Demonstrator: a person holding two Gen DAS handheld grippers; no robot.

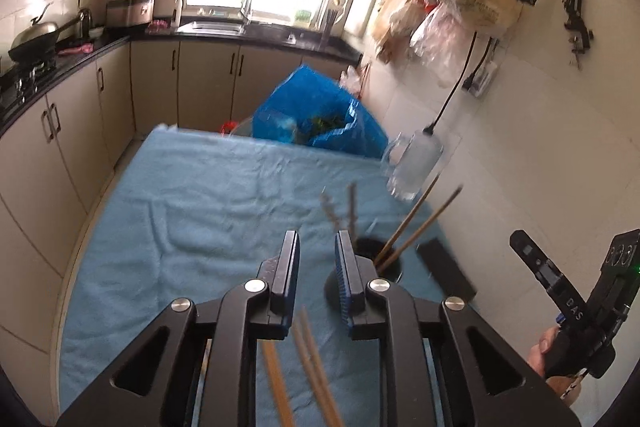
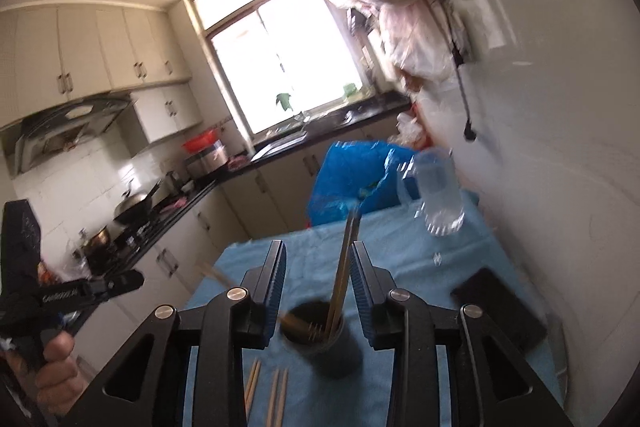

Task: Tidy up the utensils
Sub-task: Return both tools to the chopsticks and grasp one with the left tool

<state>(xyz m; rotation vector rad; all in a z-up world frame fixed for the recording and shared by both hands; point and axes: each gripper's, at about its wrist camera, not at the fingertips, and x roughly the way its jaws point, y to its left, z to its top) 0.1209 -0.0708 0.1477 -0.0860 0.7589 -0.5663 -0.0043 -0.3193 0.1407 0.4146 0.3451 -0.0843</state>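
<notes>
A dark round cup stands on the blue cloth that covers the table, toward the wall side. Inside it lean a couple of brown chopsticks, their tops tilting up and away, and down at the rim I can make out what look like fork tines, too blurred to be sure. In the left view the same cup shows two sticks slanting toward the wall.

More chopsticks lie loose on the cloth in front of the cup: pale wooden pairs, roughly parallel, and in the left view blurred ones just under the tongs.

Beyond, a clear glass mug stands near the wall, seemingly empty, and a blue bag sits past the table's far edge with something green inside. A flat black box lies beside the cup, by the wall.

The left gripper is released, jaws a little apart with nothing between them, the cup just to its right. The right gripper is released too: the upright chopsticks show between its jaws, yet the pads stand clear of them.
</notes>
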